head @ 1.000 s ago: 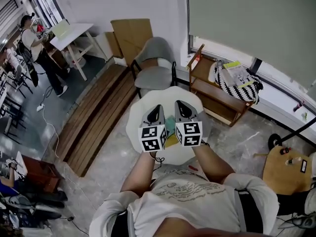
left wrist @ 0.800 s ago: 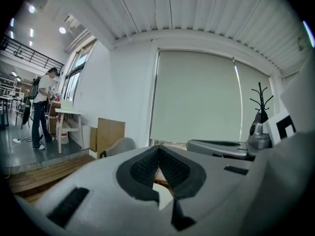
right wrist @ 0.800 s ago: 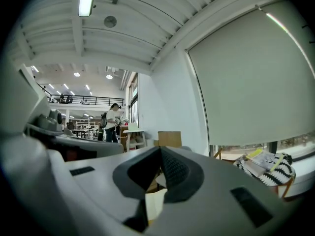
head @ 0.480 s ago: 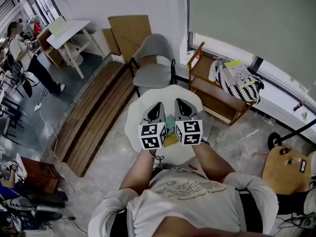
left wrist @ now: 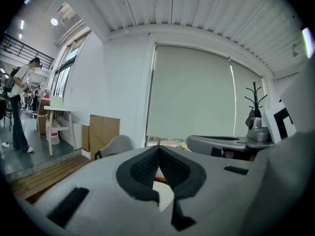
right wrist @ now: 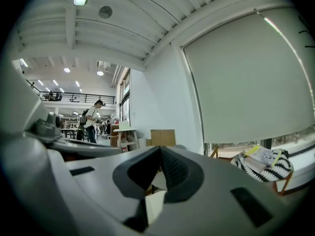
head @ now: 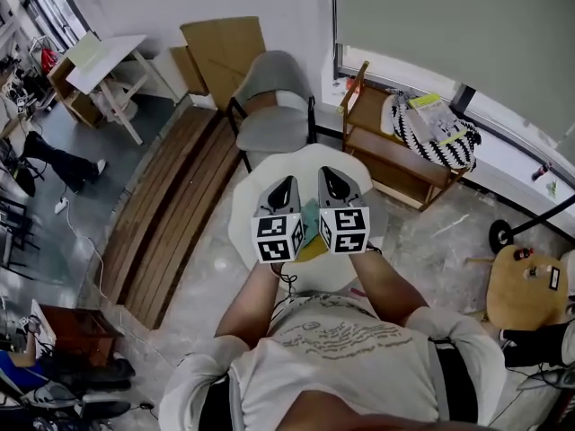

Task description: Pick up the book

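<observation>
The grey two-jaw left gripper (head: pixel 286 187) and the matching grey right gripper (head: pixel 327 176) are held side by side and close together ahead of the chest, on the bare left forearm (head: pixel 252 302) and right forearm (head: pixel 386 287), pointed forward roughly level, each with its jaws closed tip to tip.

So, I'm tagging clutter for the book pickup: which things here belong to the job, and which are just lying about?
Belongs to the job: book; round white table under it; left gripper; right gripper.
Just lying about: grey chair; wooden shelf; striped bag; cardboard; wooden stool.
</observation>
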{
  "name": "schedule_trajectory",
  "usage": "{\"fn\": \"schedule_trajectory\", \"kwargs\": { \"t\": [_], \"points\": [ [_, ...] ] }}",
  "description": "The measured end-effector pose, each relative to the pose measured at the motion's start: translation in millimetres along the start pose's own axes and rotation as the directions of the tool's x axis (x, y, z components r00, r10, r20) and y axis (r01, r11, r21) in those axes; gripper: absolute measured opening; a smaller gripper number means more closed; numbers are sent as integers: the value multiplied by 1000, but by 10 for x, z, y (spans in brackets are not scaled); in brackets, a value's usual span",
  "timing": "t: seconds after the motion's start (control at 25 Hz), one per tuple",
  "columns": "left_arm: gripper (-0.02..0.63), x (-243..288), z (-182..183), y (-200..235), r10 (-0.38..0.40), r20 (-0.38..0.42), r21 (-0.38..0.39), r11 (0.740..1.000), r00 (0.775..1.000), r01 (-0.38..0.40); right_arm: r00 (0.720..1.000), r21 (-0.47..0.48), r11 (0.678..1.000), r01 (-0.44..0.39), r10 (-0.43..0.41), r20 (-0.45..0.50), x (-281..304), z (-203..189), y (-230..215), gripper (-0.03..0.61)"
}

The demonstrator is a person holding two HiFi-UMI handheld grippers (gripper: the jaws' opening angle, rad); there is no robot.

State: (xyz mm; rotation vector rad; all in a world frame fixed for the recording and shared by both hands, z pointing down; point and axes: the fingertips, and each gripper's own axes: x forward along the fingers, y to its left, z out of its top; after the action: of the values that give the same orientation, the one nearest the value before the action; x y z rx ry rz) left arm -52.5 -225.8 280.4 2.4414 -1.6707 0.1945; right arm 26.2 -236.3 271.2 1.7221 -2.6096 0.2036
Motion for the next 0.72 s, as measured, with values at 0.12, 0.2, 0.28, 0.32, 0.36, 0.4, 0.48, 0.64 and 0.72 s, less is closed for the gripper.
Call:
{"fn": "schedule_trajectory", "kwargs": {
  "t": [0.12, 0.2, 0.28, 0.32, 0.36, 0.4, 0.48, 0.64, 0.72],
  "points": [
    [20, 43, -138, 146, -15, -33, -9, 1000, 999, 15, 1000, -1, 1000, 16, -16, -24, 118, -106, 90, 28],
    [20, 84, -214, 262, -21, -55, -20, 1000, 998, 20, 999, -2, 1000, 24, -24, -45, 216, -175, 135, 28],
    [20, 138, -307, 349, -29, -78, -34, 999, 997, 26, 997, -1, 999, 33, -33, -66, 299, -260, 145, 28],
    [20, 169, -367, 376, -34, -93, -43, 999, 995, 31, 996, 0, 999, 38, -38, -78, 334, -309, 138, 28],
    [20, 201, -432, 397, -41, -108, -52, 998, 993, 36, 995, 2, 999, 44, -43, -88, 368, -360, 127, 28],
    [20, 234, -498, 415, -48, -121, -61, 997, 991, 41, 994, 3, 999, 50, -49, -99, 401, -414, 116, 28],
    [20, 310, -631, 454, -60, -145, -74, 996, 988, 49, 991, 4, 998, 63, -62, -120, 473, -538, 83, 28],
    [20, 526, -895, 560, -77, -189, -93, 994, 979, 60, 982, 3, 996, 91, -89, -164, 633, -830, -27, 28],
    [20, 606, -1042, 601, -88, -215, -107, 992, 973, 66, 975, 11, 993, 114, -110, -192, 677, -990, -87, 28]
  ]
}}
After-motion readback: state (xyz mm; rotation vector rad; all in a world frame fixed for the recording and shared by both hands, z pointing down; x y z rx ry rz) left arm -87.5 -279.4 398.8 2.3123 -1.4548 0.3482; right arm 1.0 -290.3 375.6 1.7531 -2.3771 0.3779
